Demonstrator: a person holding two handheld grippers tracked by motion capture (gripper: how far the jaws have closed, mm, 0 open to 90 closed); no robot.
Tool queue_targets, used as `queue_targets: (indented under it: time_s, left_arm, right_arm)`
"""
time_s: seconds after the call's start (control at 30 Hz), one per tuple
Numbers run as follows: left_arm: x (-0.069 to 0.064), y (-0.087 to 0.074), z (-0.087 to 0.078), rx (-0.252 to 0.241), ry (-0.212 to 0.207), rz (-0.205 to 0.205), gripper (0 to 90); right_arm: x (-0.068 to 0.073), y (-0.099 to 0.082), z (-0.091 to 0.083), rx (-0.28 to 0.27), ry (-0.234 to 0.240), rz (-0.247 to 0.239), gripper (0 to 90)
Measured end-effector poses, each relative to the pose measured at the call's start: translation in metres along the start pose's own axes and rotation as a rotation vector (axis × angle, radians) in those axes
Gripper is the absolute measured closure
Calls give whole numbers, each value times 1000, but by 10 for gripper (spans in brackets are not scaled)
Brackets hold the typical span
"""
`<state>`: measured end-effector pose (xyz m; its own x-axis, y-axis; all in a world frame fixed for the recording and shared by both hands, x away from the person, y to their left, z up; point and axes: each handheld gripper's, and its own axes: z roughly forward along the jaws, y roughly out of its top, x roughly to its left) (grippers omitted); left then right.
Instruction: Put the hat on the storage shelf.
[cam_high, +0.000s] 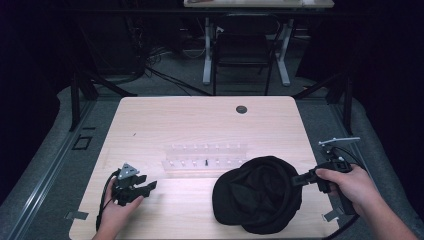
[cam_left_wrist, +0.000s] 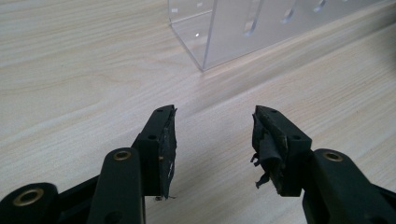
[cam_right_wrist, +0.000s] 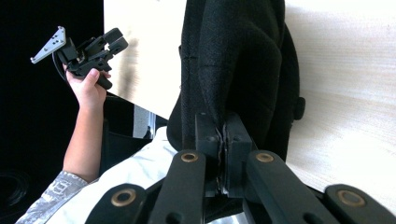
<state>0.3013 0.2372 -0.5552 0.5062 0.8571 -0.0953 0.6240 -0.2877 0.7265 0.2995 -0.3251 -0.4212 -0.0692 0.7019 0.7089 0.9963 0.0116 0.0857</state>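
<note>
Table (cam_high: 165, 120): a pale wooden top seen from above, with a small round hole near its far edge.
Black cap (cam_high: 257, 195): lies on the near right part of the table, crown up, its right edge lifted where the gripper grips it.
Right gripper (cam_high: 299, 179): at the right table edge, held in the person's right hand (cam_high: 347, 182); its jaws are pressed together, pinching the cap's edge (cam_right_wrist: 223, 133).
Left gripper (cam_high: 148, 187): near left on the table, in the left hand (cam_high: 117, 207); its jaws stand spread with nothing between them, over bare wood (cam_left_wrist: 214, 140).
Clear plastic rack (cam_high: 205, 160): mid-table, just beyond the cap, between the two grippers.
</note>
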Motion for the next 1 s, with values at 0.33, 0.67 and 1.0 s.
queue_targets:
  time_s: [0.33,0.67,1.0]
  left_arm:
    - [-1,0,0,0,-1,-2,498]
    - [-1,0,0,6,-3,3,499]
    - [-1,0,0,6,-2,4,499]
  right_arm:
    - [30,5,-11,8,-56,-36,877]
    - [57,9,-23,11,-71,-46,876]
    - [71,9,-34,-23,21,-82,877]
